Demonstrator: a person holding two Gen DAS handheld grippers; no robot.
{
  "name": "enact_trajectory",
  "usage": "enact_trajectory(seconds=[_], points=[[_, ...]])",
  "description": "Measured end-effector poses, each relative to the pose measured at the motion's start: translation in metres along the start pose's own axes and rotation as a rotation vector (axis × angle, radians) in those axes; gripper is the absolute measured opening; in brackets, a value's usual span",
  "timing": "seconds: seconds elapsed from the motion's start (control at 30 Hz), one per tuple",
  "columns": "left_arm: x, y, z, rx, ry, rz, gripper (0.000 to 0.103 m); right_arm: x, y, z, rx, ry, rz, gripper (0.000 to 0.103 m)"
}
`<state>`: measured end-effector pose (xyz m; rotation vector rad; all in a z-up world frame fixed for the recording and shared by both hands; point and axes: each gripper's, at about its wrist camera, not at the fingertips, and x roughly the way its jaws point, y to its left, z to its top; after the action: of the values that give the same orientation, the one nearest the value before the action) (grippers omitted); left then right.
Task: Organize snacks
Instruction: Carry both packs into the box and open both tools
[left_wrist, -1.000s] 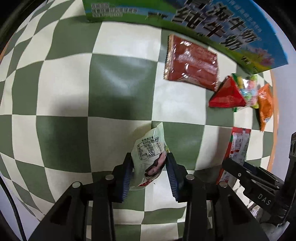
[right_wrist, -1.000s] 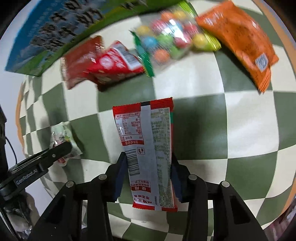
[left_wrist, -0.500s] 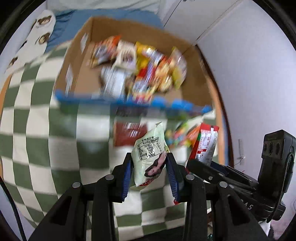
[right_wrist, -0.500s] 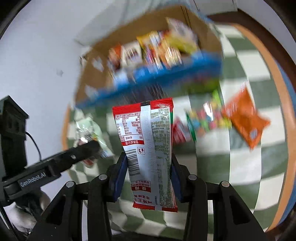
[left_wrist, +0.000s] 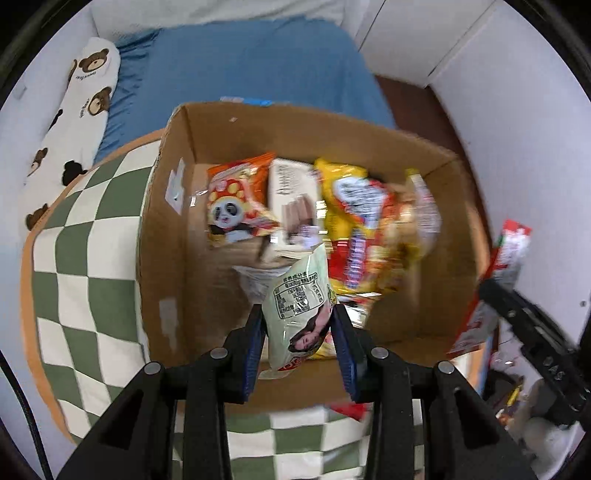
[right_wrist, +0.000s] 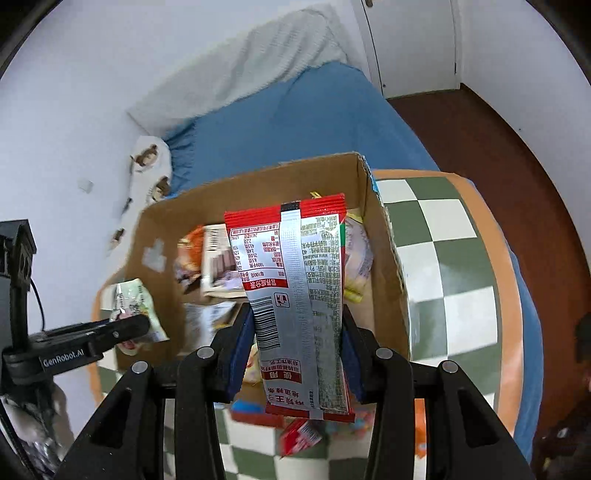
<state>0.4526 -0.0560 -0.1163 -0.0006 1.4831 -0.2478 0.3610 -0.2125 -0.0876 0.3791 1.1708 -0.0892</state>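
Note:
My left gripper (left_wrist: 299, 332) is shut on a pale green snack pouch (left_wrist: 301, 310) and holds it above the near edge of an open cardboard box (left_wrist: 162, 236). The box holds several snack packs, among them a panda pack (left_wrist: 236, 206) and a yellow bag (left_wrist: 354, 206). My right gripper (right_wrist: 297, 347) is shut on a red and silver snack packet (right_wrist: 295, 288), held over the same box (right_wrist: 384, 258). The right gripper and its packet show at the right of the left wrist view (left_wrist: 506, 258). The left gripper and pouch show at the left of the right wrist view (right_wrist: 133, 310).
The box stands on a green and white checked cloth (left_wrist: 85, 266) with an orange border. Loose snacks (right_wrist: 303, 435) lie on the cloth in front of the box. A blue bed (left_wrist: 240, 70) and a bear-print pillow (left_wrist: 74, 110) lie behind.
Both grippers have risen from just above the cloth, each with its snack, and moved forward to over the open box. The box interior has come into view.

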Motion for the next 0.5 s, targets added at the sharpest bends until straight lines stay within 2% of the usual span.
enact_trajectory(seconds=[0.2, 0.33, 0.4, 0.47, 0.5], points=[[0.048, 0.022, 0.013, 0.018, 0.105, 0.126, 0.033, 0.052, -0.006, 0.004, -0.018, 0.088, -0.036, 0.046], [0.066, 0.033, 0.011, -0.004, 0.145, 0.136, 0.034, 0.082, -0.013, -0.003, -0.006, 0.172, -0.012, 0.048], [0.069, 0.037, 0.008, -0.015, 0.162, 0.136, 0.037, 0.096, -0.016, -0.008, 0.007, 0.236, -0.008, 0.059], [0.070, 0.032, 0.008, 0.004, 0.154, 0.119, 0.053, 0.102, -0.016, -0.012, -0.005, 0.256, -0.034, 0.097], [0.069, 0.030, 0.007, 0.016, 0.147, 0.118, 0.072, 0.105, -0.016, -0.014, -0.014, 0.262, -0.056, 0.100]])
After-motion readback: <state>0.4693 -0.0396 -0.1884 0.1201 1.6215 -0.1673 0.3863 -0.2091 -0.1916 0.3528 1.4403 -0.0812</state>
